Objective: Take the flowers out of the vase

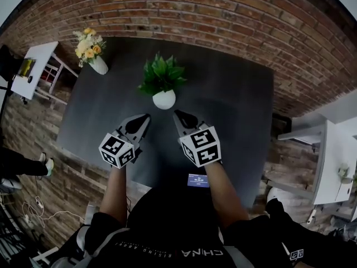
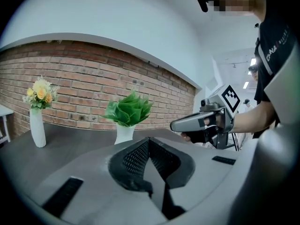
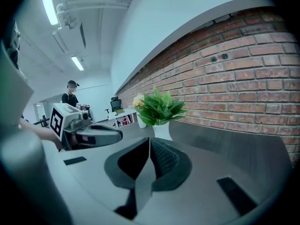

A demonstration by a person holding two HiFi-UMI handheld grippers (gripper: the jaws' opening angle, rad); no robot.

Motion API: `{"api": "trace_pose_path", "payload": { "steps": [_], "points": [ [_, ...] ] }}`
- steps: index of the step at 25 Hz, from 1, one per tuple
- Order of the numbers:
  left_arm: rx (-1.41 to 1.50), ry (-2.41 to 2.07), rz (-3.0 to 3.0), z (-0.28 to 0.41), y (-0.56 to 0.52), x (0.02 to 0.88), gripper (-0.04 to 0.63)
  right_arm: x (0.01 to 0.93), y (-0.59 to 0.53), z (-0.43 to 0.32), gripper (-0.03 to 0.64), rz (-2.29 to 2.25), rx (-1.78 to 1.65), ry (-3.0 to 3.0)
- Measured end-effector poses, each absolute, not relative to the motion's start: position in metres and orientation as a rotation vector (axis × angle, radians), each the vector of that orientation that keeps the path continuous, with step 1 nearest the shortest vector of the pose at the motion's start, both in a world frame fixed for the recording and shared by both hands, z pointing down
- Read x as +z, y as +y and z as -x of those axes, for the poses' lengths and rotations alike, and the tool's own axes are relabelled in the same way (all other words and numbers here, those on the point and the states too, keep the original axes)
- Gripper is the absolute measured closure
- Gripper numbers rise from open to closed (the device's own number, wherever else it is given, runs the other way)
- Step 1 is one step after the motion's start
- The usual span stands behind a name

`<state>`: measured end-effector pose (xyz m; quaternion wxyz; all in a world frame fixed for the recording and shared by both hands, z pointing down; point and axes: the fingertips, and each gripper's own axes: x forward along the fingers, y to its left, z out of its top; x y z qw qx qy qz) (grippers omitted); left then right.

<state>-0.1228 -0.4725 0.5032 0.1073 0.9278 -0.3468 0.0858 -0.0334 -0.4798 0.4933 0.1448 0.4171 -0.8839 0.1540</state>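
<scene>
Dark table (image 1: 234, 110): flower vase (image 1: 99, 65), potted plant (image 1: 164, 96)

Office: brick wall (image 1: 184, 10), white desks (image 1: 334, 144), strip lights (image 3: 47, 7).

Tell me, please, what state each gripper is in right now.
Left gripper: tongs closed, holding nothing.
Right gripper: tongs closed, holding nothing.

Head view looks steeply down on the table (image 1: 234, 121); both low gripper views share the flowers (image 1: 87, 44) and green plant (image 1: 162, 76).
</scene>
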Motion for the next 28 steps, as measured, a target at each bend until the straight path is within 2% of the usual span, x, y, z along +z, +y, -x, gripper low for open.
{"api": "trace_pose_path", "payload": {
  "steps": [7, 9, 11, 12, 14, 15, 17, 18, 20, 28],
  "points": [
    [0.207, -0.996, -2.731, 0.117, -0.491, 0.510, 0.586, 0.497, -0.493, 0.032, 0.601, -1.163, 0.439, -2.564],
    [0.271, -0.986, -2.713, 0.115, -0.503, 0.523, 0.468, 0.500, -0.501, 0.033, 0.600, -1.149, 0.426, -2.556],
    [0.316, -1.006, -2.702, 0.114, -0.517, 0.534, 0.384, 0.502, -0.511, 0.034, 0.597, -1.133, 0.426, -2.561],
    [0.327, -1.026, -2.698, 0.114, -0.525, 0.538, 0.349, 0.504, -0.516, 0.036, 0.535, -1.119, 0.433, -2.569],
    [0.328, -1.061, -2.691, 0.113, -0.542, 0.545, 0.337, 0.506, -0.528, 0.039, 0.458, -1.094, 0.440, -2.586],
    [0.330, -1.067, -2.691, 0.111, -0.550, 0.548, 0.305, 0.507, -0.534, 0.041, 0.418, -1.087, 0.440, -2.592],
    [0.353, -1.051, -2.707, 0.104, -0.564, 0.557, 0.292, 0.509, -0.546, 0.042, 0.359, -1.077, 0.446, -2.604],
    [0.368, -1.041, -2.720, 0.101, -0.570, 0.560, 0.262, 0.510, -0.552, 0.044, 0.338, -1.070, 0.451, -2.608],
    [0.375, -1.038, -2.742, 0.097, -0.582, 0.562, 0.252, 0.512, -0.563, 0.049, 0.318, -1.041, 0.445, -2.613],
    [0.253, -0.941, -2.808, 0.073, -0.613, 0.563, 0.253, 0.521, -0.593, 0.070, 0.316, -0.944, 0.398, -2.625]
  ]
}}
